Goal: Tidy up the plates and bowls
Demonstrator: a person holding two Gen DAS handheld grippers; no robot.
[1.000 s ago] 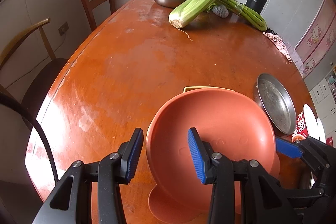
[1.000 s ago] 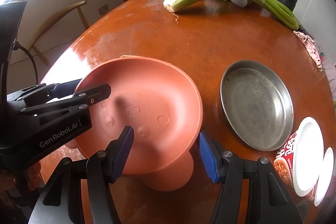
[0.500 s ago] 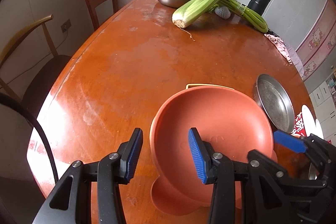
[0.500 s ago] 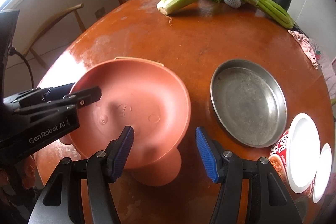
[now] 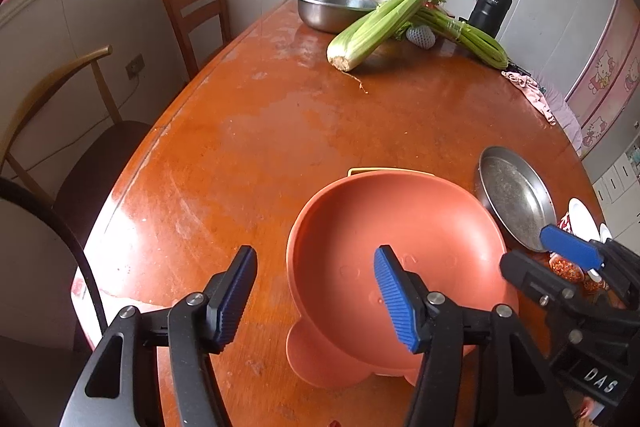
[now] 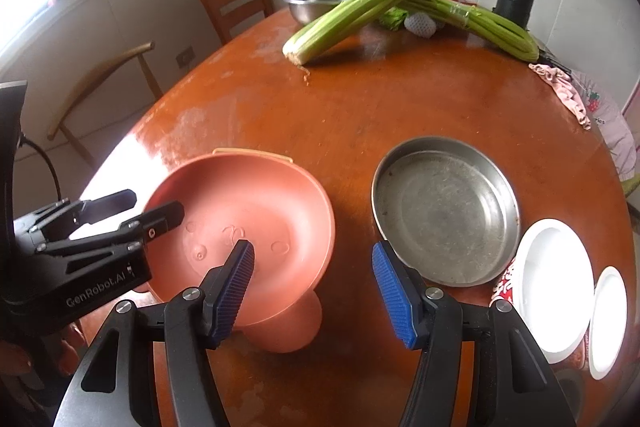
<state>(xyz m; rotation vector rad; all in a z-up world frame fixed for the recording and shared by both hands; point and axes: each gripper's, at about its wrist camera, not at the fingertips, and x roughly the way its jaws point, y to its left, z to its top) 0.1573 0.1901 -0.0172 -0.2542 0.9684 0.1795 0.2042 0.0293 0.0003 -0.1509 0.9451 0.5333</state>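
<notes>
Bowl [image 6: 248, 227]; white lids [image 6: 556, 287] right-view only.

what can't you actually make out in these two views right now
- What lies under the orange bowl: both views show only a yellow rim edge behind it and an orange lobe in front.
- The red printed cup: right wrist view, mostly covered by its white lid; print unreadable.
- Items behind the celery: left wrist view, too small and overlapped.
- Left hand-held gripper: open astride the bowl's near rim; any contact is unclear.
</notes>
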